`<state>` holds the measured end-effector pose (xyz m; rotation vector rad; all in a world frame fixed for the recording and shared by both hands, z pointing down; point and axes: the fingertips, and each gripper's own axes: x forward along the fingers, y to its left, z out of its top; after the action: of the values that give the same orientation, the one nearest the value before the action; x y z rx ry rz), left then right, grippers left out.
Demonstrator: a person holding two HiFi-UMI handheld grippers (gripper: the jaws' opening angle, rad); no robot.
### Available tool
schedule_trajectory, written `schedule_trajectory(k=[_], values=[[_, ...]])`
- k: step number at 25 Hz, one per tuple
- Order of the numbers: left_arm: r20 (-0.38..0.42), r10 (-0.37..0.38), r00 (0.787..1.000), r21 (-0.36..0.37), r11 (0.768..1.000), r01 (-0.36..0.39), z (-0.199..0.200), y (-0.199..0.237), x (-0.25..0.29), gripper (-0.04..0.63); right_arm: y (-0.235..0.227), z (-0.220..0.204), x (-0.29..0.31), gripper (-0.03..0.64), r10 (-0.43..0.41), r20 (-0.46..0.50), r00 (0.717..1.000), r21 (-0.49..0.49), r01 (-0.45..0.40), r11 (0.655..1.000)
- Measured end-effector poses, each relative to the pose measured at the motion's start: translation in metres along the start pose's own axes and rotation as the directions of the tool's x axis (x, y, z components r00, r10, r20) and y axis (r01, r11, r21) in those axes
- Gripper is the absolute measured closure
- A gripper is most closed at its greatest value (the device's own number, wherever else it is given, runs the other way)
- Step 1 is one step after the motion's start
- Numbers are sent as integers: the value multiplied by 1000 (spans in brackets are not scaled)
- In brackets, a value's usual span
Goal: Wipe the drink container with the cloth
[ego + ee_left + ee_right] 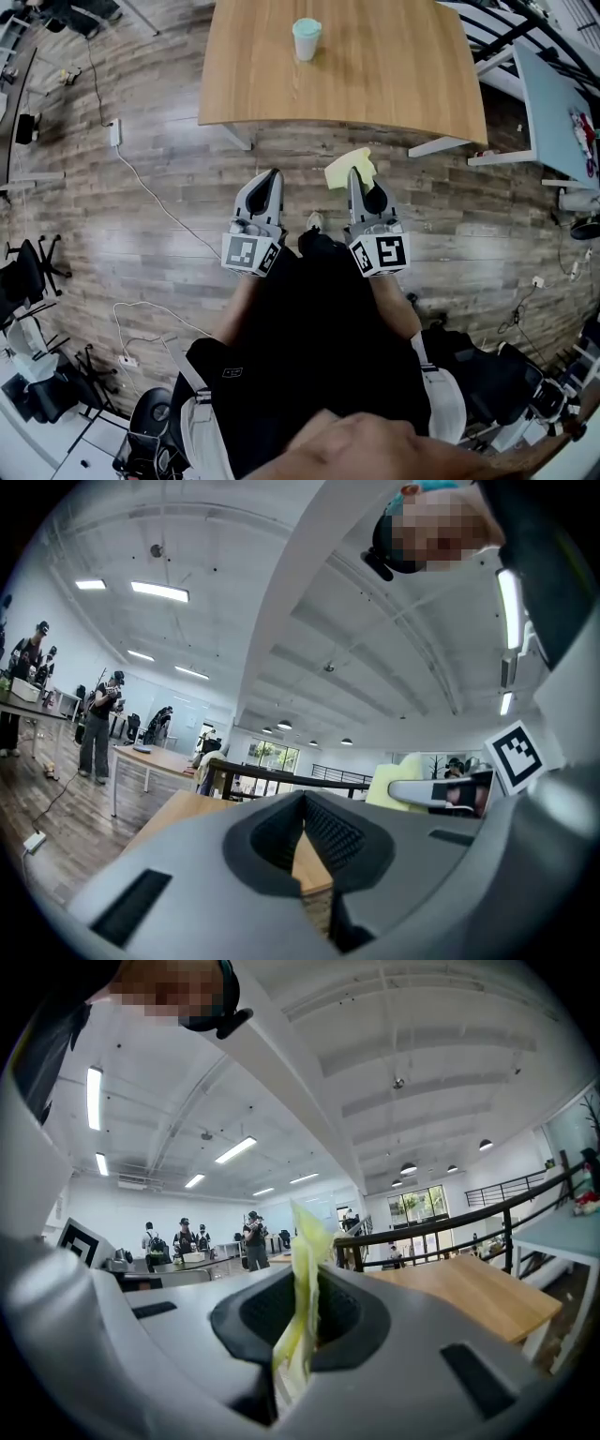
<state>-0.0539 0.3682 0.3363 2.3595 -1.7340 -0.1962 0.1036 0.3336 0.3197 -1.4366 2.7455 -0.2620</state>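
The drink container (307,38), a pale cup with a teal lid, stands upright on the wooden table (375,80) near its far side. Both grippers are held over the floor, short of the table's near edge. My right gripper (353,175) is shut on a yellow cloth (345,169), which sticks up between its jaws in the right gripper view as a thin folded cloth (305,1237). My left gripper (273,175) is shut with nothing in it; its jaws meet at the tip (304,803). The cloth (394,782) also shows to the right in the left gripper view.
A power strip (114,133) and white cables (159,206) lie on the wood floor at left. A pale table (562,112) and black railing stand at right. Office chairs (28,272) are at far left. People stand at distant tables (98,726).
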Motion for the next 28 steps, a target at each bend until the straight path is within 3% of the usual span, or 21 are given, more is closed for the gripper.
schedule_trajectory(k=[12, 28], values=[[-21, 13, 1000, -4, 1000, -13, -3, 41, 57, 572, -32, 2, 66, 572, 4, -16, 1000, 5, -4, 1000], [-96, -161, 982, -15, 987, 160, -6, 154, 212, 572, -65, -5, 211, 572, -165, -45, 985, -2, 165, 986]])
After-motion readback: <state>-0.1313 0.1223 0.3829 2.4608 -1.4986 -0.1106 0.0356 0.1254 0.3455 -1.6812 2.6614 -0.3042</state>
